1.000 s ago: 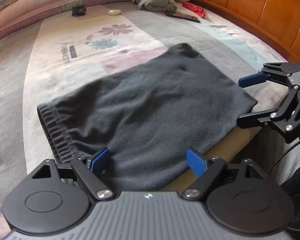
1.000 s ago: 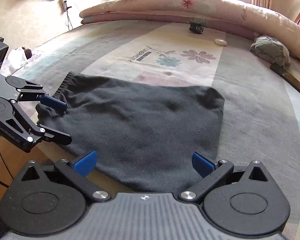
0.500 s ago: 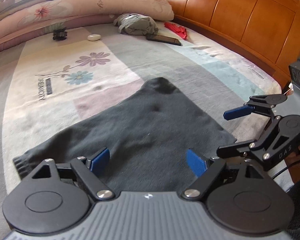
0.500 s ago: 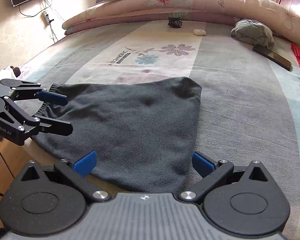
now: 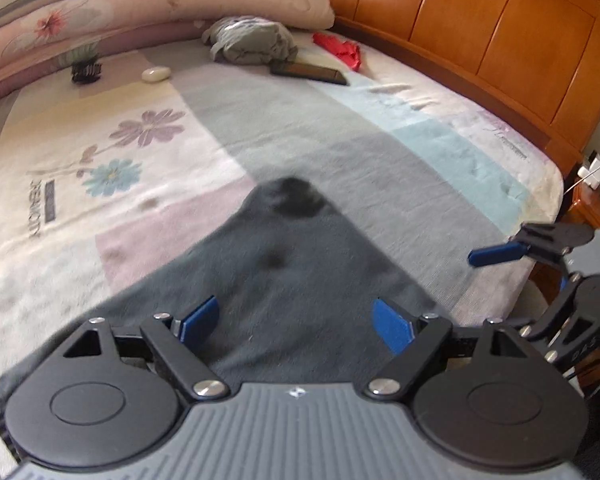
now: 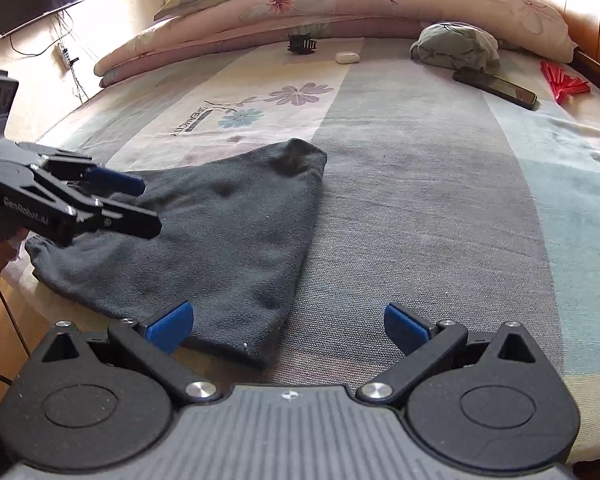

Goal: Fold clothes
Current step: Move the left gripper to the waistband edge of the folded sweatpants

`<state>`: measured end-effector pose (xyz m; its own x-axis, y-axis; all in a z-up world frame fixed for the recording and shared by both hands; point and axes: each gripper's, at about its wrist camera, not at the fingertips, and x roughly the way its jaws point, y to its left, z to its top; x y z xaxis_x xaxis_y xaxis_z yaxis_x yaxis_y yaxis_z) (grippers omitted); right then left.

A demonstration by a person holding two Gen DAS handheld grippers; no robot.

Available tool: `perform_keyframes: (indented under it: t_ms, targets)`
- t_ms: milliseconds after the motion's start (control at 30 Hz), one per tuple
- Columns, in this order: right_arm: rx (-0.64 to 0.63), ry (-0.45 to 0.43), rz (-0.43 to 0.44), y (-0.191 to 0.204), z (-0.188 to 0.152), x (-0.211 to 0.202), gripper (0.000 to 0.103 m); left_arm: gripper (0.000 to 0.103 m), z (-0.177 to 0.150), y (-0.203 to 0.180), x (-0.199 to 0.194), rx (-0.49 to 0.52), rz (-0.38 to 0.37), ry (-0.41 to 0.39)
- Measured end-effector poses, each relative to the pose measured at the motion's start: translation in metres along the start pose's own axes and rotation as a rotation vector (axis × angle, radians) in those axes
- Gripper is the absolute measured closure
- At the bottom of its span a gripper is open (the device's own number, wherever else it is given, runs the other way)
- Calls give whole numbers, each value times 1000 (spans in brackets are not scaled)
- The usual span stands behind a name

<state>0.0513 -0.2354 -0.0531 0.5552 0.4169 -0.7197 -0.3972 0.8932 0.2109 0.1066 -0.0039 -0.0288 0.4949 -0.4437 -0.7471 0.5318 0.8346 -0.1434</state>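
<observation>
Both grippers have drawn back: the dark garment (image 6: 220, 248) lies flat at the bed's (image 6: 440, 200) near edge, long axis left to right, the spread left gripper (image 5: 296, 322) over its middle, the spread right gripper (image 6: 288, 326) at its corner.

Ahead of you, the striped grey and pale blue bedspread (image 6: 440, 184) lies bare across its middle and right, giving wide room to pass. The dark grey fleece garment (image 6: 228, 240) covers the near left edge. The clutter sits far back: a crumpled olive-grey cloth bundle (image 6: 456, 46), a black phone (image 6: 496, 88) just before it, a red fabric piece (image 6: 564, 84), a small white case (image 6: 347, 57) and a black hair claw (image 6: 301, 44). The rolled floral quilt (image 6: 340, 4) and the orange wooden headboard (image 5: 480, 28) bound the far sides.
</observation>
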Motion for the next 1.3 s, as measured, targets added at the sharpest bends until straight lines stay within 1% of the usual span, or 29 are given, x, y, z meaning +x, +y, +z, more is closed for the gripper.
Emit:
perform_keyframes:
  t_ms: [33, 133, 200, 333, 367, 433, 567, 700, 767, 933, 1033, 1100, 1167, 1233, 1267, 1300]
  targets:
    - [7, 0, 3, -2, -1, 1, 0, 18, 10, -6, 4, 11, -18, -12]
    - [5, -2, 16, -3, -2, 1, 0, 18, 36, -26, 32, 50, -57, -18]
    - [5, -7, 16, -4, -3, -2, 0, 18, 48, -33, 58, 56, -69, 6]
    - [31, -8, -8, -10, -1, -6, 0, 18, 60, -31, 105, -9, -67, 62]
    - [38, -8, -9, -12, -2, -7, 0, 19, 60, -29, 114, -22, -55, 76]
    - [49, -7, -11, -16, -3, -9, 0, 16, 61, -26, 121, -18, -44, 70]
    - [66, -4, -15, -22, -5, -11, 0, 16, 67, -24, 116, -47, -35, 65]
    - [69, -18, -7, -21, -5, -15, 0, 16, 64, -26, 91, -43, -24, 49]
    - [63, -21, -5, -19, -5, -16, 0, 16, 56, -25, 74, -51, -31, 49]
    - [47, -12, -3, -16, -8, -16, 0, 16, 26, -23, 39, -156, -124, 43]
    - [44, 3, -13, -15, -14, -18, 0, 16, 6, -30, 34, -213, -199, 38]
    - [44, 7, -20, -16, -19, -21, 0, 16, -7, -35, 37, -244, -245, 50]
    - [44, 12, -27, -16, -24, -24, 0, 16, -22, -37, 47, -300, -296, 99]
    - [44, 16, -34, -16, -29, -28, 0, 16, -31, -38, 52, -329, -317, 124]
    - [44, 16, -36, -16, -31, -30, 0, 16, -30, -40, 48, -321, -315, 113]
    - [43, 16, -38, -16, -32, -32, 0, 16, -28, -41, 43, -326, -330, 95]
